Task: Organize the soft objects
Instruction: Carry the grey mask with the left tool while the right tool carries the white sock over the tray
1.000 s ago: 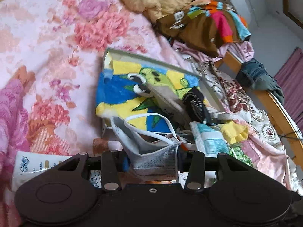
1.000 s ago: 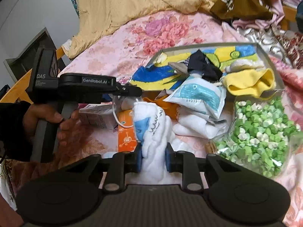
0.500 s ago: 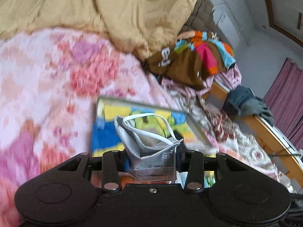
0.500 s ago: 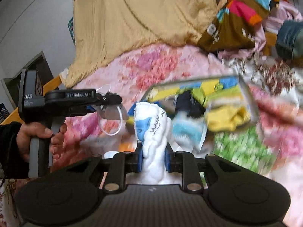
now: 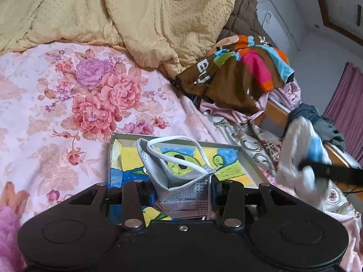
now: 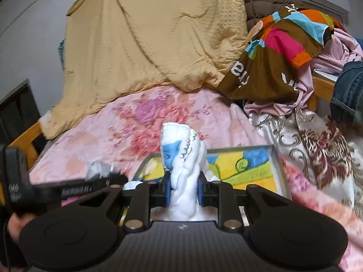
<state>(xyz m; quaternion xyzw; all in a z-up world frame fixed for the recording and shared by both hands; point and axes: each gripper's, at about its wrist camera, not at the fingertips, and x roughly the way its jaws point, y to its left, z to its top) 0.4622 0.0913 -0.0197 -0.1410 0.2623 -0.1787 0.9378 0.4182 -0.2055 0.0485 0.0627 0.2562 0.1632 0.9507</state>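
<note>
A grey face mask [image 5: 186, 181] was clamped between the left tongs [image 5: 183, 191] and held above the shallow box [image 5: 246, 158] with the painted lining, which lay on the floral bedspread [image 5: 68, 104]. The mask was judged very light and limp: its pleated body was pinched near the lower fold, while the white ear loops [image 5: 172, 146] arched free above and could snag on the box rim. A white plush toy [image 6: 183, 158] with a blue patch was squeezed at its waist by the closed right tongs [image 6: 183, 190], also over the box; in the left view it [image 5: 301, 154] was seen blurred, beside the box's far edge. The toy was judged soft, springy and light, so a grip across its narrow middle was thought safest, since bulkier ends would bulge out of the pads.
</note>
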